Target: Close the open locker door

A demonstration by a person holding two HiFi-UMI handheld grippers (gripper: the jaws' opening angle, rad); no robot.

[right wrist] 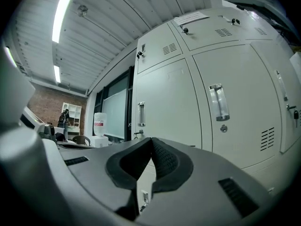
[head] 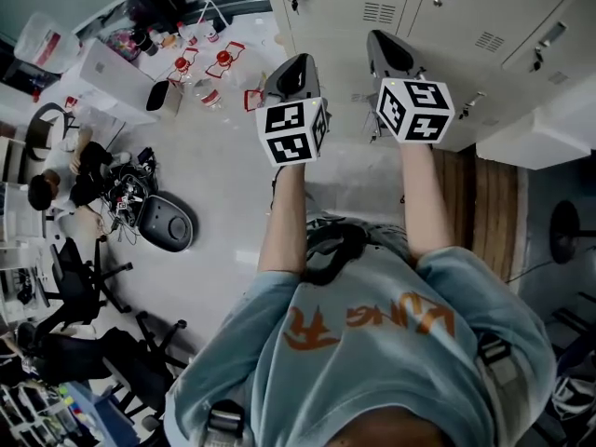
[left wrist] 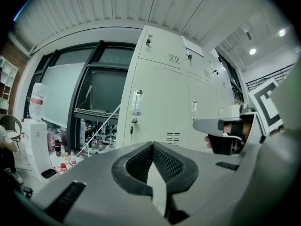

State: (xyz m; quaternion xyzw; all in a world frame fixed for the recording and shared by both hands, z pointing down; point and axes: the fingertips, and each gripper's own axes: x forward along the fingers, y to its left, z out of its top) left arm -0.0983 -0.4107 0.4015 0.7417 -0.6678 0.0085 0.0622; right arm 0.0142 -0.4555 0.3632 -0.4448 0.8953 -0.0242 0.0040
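Locker door (right wrist: 240, 126) beyond closed jaws

No legible text anywhere: orange shirt lettering (head: 312, 329) and locker notice (right wrist: 190, 18) unreadable.

Lockers (right wrist: 164, 112): smooth, satin-painted sheet metal; the handle (right wrist: 216, 102) on one door is glossy. Left claw (left wrist: 153, 146) and right claw (right wrist: 151, 139): matt grey plastic shells with black, rough-meshed pads (left wrist: 138, 165). At the lockers' foot, a wood-grain floor strip (head: 486, 203). Shirt (head: 372, 343): soft cloth.
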